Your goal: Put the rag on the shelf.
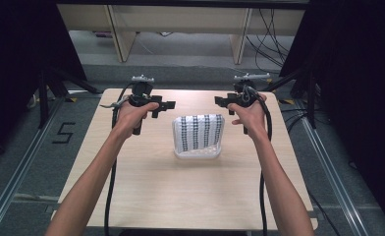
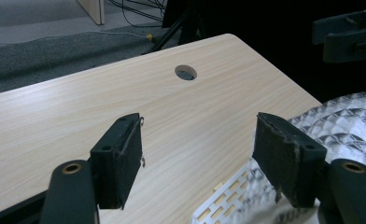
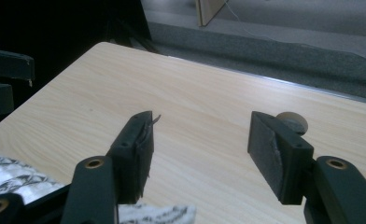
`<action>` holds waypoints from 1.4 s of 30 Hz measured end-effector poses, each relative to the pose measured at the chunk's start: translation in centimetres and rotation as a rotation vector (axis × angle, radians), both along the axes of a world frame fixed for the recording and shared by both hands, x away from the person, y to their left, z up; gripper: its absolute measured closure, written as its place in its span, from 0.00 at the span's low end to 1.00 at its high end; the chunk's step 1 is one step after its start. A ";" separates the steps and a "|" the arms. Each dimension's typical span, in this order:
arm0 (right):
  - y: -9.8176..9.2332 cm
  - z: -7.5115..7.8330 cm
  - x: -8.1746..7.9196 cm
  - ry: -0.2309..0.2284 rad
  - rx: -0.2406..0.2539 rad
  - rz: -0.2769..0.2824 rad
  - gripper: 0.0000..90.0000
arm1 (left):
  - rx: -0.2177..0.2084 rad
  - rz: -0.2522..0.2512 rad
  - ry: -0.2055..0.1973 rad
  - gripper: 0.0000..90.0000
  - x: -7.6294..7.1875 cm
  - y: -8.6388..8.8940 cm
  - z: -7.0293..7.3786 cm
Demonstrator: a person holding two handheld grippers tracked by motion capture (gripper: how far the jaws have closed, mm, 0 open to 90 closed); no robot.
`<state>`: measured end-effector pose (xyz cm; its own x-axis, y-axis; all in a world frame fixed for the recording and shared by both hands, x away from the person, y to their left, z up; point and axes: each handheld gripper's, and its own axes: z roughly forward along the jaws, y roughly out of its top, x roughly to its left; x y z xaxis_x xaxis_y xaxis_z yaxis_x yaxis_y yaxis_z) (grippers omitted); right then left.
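Though folded, black-patterned white cloth (image 1: pixel 199 132)

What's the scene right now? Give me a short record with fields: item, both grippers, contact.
item: patterned cloth lying in a white basket, mid-table
left gripper: open, nothing between jaws, left of the cloth
right gripper: open, nothing between jaws, right of the cloth
contact: neither touches cloth or basket
far table: round hole

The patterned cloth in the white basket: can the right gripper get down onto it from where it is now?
Probably yes. The right gripper hangs open just above and beside the patterned cloth, which sits on top of the white basket. Nothing lies between them, and the left gripper is off to the other side.
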<state>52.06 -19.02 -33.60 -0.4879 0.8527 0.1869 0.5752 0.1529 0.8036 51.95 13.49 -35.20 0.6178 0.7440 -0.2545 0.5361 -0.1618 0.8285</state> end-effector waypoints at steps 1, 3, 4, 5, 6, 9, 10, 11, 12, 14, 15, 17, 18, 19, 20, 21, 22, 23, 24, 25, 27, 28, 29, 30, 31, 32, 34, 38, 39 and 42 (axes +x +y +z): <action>-0.1 0.2 -0.1 0.000 0.005 0.006 0.45 | 0.002 -0.010 -0.002 0.36 -0.2 0.1 0.1; -0.4 0.5 -0.4 -0.015 -0.006 0.022 0.44 | 0.019 -0.008 -0.019 0.35 -0.7 0.1 0.2; -0.4 0.6 -0.5 -0.019 -0.005 0.025 0.43 | 0.037 -0.004 -0.033 0.35 -1.0 0.2 0.3; -0.4 0.7 -0.8 -0.006 0.005 0.014 0.43 | 0.050 -0.006 -0.041 0.34 -1.2 0.2 0.4; -0.4 0.8 -1.0 -0.011 0.007 0.019 0.43 | 0.051 -0.008 -0.049 0.34 -1.5 0.3 0.5; -0.6 1.0 -1.5 -0.023 0.006 0.037 0.42 | 0.029 -0.018 -0.055 0.34 -2.2 0.5 0.7; -0.7 1.1 -1.7 -0.030 0.000 0.045 0.42 | 0.032 -0.017 -0.059 0.34 -2.4 0.5 0.8; -0.7 1.1 -1.9 -0.028 0.007 0.045 0.42 | 0.030 -0.024 -0.059 0.33 -2.6 0.6 0.9; -0.7 1.2 -2.1 -0.034 0.007 0.051 0.42 | 0.031 -0.019 -0.061 0.33 -2.9 0.6 0.9; -0.8 1.3 -2.4 -0.037 0.014 0.061 0.41 | 0.032 -0.026 -0.069 0.32 -3.4 0.7 1.1; -0.9 1.4 -2.6 -0.044 0.009 0.062 0.41 | 0.027 -0.032 -0.069 0.32 -3.6 0.7 1.2; -0.9 1.5 -3.0 -0.041 0.021 0.068 0.40 | 0.025 -0.037 -0.073 0.32 -4.2 0.8 1.3; -1.0 1.5 -3.1 -0.047 0.014 0.076 0.40 | 0.020 -0.042 -0.072 0.32 -4.4 0.8 1.4; -1.0 1.6 -3.2 -0.055 0.009 0.082 0.40 | 0.015 -0.048 -0.069 0.31 -4.6 0.8 1.4; -1.0 1.7 -3.5 -0.044 0.023 0.075 0.40 | 0.014 -0.049 -0.072 0.31 -4.9 0.8 1.5; -1.1 1.7 -3.6 -0.061 0.016 0.089 0.40 | 0.012 -0.057 -0.073 0.31 -5.1 0.8 1.5; -1.1 1.8 -3.8 -0.060 0.022 0.092 0.39 | 0.014 -0.055 -0.076 0.31 -5.4 0.8 1.6; -1.0 1.9 -4.1 -0.054 0.024 0.091 0.39 | 0.011 -0.061 -0.077 0.31 -5.6 0.8 1.5; -1.1 2.0 -4.2 -0.063 0.015 0.100 0.39 | 0.010 -0.067 -0.076 0.31 -5.9 0.8 1.5; -1.1 2.0 -4.4 -0.065 0.022 0.103 0.38 | 0.014 -0.073 -0.079 0.30 -6.1 0.7 1.5; -1.1 2.1 -4.8 -0.075 0.023 0.121 0.38 | 0.009 -0.087 -0.081 0.30 -6.6 0.7 1.4; -1.0 2.1 -5.1 -0.066 0.029 0.117 0.37 | 0.012 -0.092 -0.081 0.30 -6.8 0.6 1.3; -1.0 2.1 -5.2 -0.083 0.019 0.128 0.37 | 0.015 -0.090 -0.084 0.29 -7.1 0.5 1.3; -0.9 2.1 -5.5 -0.071 0.031 0.121 0.37 | 0.016 -0.099 -0.084 0.29 -7.3 0.5 1.2; -1.0 2.0 -5.6 -0.080 0.025 0.135 0.36 | 0.015 -0.104 -0.084 0.28 -7.5 0.5 1.2; -1.0 2.0 -5.8 -0.074 0.030 0.130 0.36 | 0.016 -0.106 -0.081 0.27 -7.7 0.4 1.1; -1.0 2.0 -6.1 -0.076 0.031 0.130 0.35 | 0.010 -0.106 -0.087 0.25 -8.2 0.4 1.1; -1.0 1.9 -6.6 -0.081 0.025 0.136 0.34 | 0.005 -0.114 -0.084 0.22 -9.0 0.2 0.6; -1.1 1.9 -6.8 -0.083 0.028 0.136 0.34 | 0.001 -0.117 -0.084 0.22 -9.2 0.3 0.5; -1.2 1.7 -7.2 -0.094 0.018 0.151 0.34 | -0.005 -0.116 -0.079 0.21 -9.7 0.4 0.1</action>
